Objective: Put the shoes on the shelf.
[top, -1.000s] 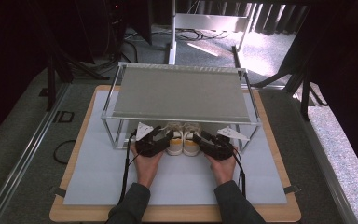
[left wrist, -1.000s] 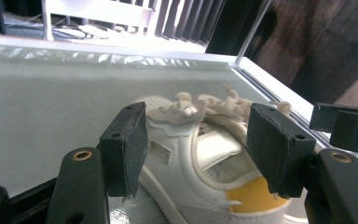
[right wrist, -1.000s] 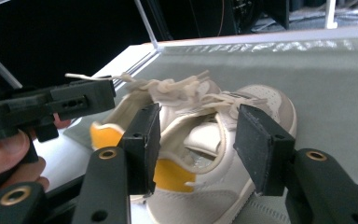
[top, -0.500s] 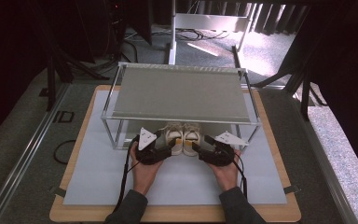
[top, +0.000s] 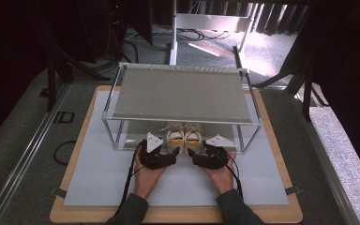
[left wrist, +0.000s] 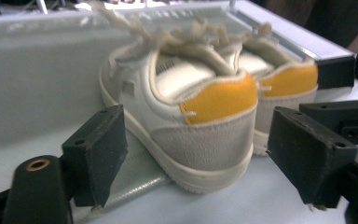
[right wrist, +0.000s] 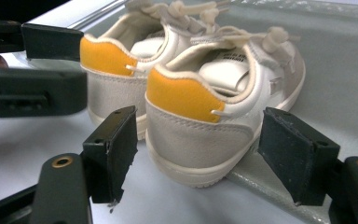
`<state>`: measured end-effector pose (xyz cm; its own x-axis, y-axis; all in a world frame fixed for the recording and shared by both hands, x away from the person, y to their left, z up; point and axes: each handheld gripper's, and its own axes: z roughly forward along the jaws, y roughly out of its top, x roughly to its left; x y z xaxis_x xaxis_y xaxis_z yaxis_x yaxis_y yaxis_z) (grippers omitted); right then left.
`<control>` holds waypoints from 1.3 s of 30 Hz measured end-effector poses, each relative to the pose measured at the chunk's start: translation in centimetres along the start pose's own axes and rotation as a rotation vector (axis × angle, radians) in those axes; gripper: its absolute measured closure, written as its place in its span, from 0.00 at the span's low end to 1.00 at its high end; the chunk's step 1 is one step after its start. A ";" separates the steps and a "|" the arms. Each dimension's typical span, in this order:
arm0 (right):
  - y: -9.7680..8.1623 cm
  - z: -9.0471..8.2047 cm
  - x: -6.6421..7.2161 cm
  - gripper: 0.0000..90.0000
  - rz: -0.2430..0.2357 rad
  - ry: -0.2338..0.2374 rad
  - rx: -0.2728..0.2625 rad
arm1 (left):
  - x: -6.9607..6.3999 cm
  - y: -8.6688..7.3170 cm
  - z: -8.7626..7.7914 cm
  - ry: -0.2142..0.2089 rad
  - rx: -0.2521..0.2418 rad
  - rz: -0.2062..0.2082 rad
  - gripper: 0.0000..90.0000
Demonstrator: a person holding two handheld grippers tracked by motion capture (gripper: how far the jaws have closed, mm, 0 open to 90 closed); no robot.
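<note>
**White shoes released at the rack's edge**

White left shoe (left wrist: 191, 116) and right shoe (right wrist: 214, 116) are sitting side by side under the wire rack (top: 178, 91). Left gripper (top: 161, 157) and right gripper (top: 201, 157) have just been opening, jaws flanking the heels, not pressing.

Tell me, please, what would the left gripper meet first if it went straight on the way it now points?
Probably the heel of the left shoe: it sits just ahead, between the open pads of the left gripper, which have just been opening. Depth is hard to judge.
</note>
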<state>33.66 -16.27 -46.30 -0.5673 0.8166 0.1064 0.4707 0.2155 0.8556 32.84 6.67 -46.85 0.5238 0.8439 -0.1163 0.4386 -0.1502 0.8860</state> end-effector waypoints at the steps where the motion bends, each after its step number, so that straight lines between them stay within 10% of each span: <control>1: 0.0 0.1 0.1 0.30 -0.001 -0.005 0.002 | -0.1 -0.1 0.1 0.000 0.008 0.003 0.21; 39: -0.7 1.5 0.0 0.29 0.054 -0.020 0.018 | -0.5 0.4 2.4 0.012 0.115 -0.018 0.25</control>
<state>34.34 -15.61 -47.66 -0.5269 0.8380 0.1417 0.5121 0.1800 0.8398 34.49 5.01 -47.50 0.5065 0.8530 -0.1254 0.5288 -0.1925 0.8266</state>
